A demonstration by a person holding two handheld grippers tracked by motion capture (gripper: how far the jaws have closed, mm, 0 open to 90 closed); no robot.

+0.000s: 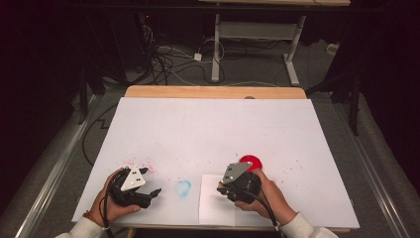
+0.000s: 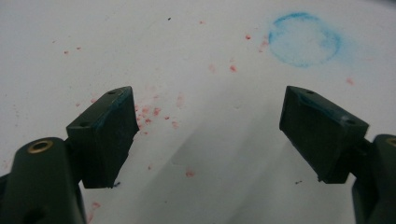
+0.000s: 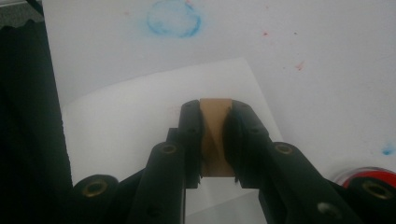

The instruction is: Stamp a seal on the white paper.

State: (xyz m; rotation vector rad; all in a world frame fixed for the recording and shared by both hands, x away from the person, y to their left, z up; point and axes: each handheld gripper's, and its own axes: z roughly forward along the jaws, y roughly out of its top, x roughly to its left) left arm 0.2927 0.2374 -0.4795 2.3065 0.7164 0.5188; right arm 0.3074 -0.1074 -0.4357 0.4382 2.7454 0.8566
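Observation:
My right gripper [image 3: 215, 116] is shut on a small tan wooden block [image 3: 214, 140], which stands upright between the black jaws. It hovers over a small white sheet [image 3: 126, 116] near the table's front edge. In the high view the right gripper [image 1: 221, 189] points left, over that sheet [image 1: 214, 206]. A red round ink pad [image 1: 251, 161] lies just behind the right hand, and its rim [image 3: 369, 175] shows at the lower right of the right gripper view. My left gripper [image 2: 210, 135] is open and holds nothing, above paper speckled with red. It rests at the front left [image 1: 153, 194].
A large white paper [image 1: 213, 124] covers the table, with a wooden edge [image 1: 213, 91] at the back. A blue ring mark [image 1: 183, 188] lies between the two grippers, also seen ahead of the left jaws [image 2: 303, 39] and beyond the small sheet [image 3: 173, 19]. Red specks scatter near the left hand.

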